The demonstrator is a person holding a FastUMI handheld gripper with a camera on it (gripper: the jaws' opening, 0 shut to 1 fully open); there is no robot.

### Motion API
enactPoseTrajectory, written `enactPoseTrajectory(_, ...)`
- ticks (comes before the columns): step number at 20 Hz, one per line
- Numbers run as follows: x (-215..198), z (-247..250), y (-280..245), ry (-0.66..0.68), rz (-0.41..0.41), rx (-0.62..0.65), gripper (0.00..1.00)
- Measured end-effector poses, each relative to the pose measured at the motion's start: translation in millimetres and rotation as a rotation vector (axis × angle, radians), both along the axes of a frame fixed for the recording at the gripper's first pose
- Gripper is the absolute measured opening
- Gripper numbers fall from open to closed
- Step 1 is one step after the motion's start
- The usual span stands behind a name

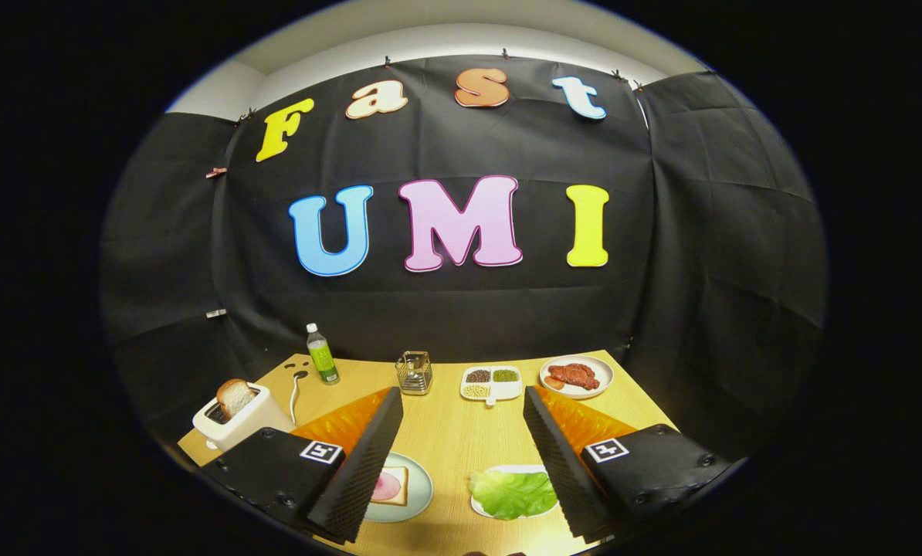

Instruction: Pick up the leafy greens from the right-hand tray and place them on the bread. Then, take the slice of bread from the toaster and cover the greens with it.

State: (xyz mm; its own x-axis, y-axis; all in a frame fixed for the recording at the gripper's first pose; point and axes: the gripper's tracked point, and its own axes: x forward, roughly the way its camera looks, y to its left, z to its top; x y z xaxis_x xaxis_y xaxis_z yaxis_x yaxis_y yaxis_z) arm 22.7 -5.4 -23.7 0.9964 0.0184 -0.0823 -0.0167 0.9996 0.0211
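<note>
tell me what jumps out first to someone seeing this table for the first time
The gripper stands wide open over the wooden table, holding nothing. Between its fingers lie the leafy greens on a white tray, and to their left a plate with bread topped by a pink slice. Beyond the left finger, a white toaster has a bread slice sticking up.

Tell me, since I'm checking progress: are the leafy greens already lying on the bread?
No. The leafy greens lie on their own tray, apart from the bread on its plate, with the gripper open above both.
</note>
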Motion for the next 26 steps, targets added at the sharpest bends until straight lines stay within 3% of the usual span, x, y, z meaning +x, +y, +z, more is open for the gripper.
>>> enactPoseTrajectory(10,14.4,-52.7,-29.5,0.136,-0.018,0.013,0.98)
enactPoseTrajectory(14,22.4,-98.7,-35.2,0.250,0.000,0.039,0.99)
enactPoseTrajectory(26,44.8,-249.3,-71.1,0.574,0.068,-0.085,0.99)
